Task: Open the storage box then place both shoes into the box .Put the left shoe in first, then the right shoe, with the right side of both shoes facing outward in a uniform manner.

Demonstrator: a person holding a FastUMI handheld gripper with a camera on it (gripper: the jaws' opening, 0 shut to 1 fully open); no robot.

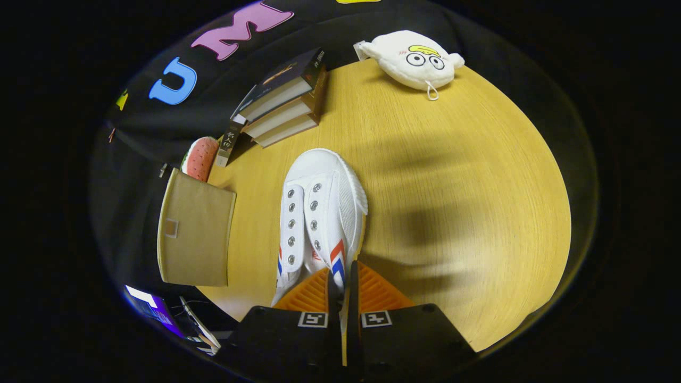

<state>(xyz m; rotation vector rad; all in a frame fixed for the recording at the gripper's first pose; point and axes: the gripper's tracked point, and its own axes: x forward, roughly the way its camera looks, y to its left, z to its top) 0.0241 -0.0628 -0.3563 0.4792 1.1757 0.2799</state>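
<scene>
Gripper view is taken from above a light wood-grain counter [452, 175], across which soft dark shadows are cast. A black cloth wall is seen behind the counter. A white shoe [319, 218] with metal eyelets and red-and-blue side stripes is held by its heel end, with its toe pointed away from the jaws toward a stack of books [284, 98]. The gripper [342, 284] is seen with its jaws drawn narrow, and the shoe's heel-side wall is pinched between both fingers. The shoe's sole and heel are hidden behind the fingers, and it cannot be told whether the shoe is resting on the counter or is lifted. A tan storage box [194, 234] is placed beside the shoe, near the counter's edge; only one flat face is shown, so whether it is open cannot be told. A watermelon-slice plush [201, 158] is partly hidden behind the box. A white plush toy [412, 58] with round eyes is set at the far edge, well apart from the shoe. A lit screen [151, 306] is cut off below the box.
</scene>
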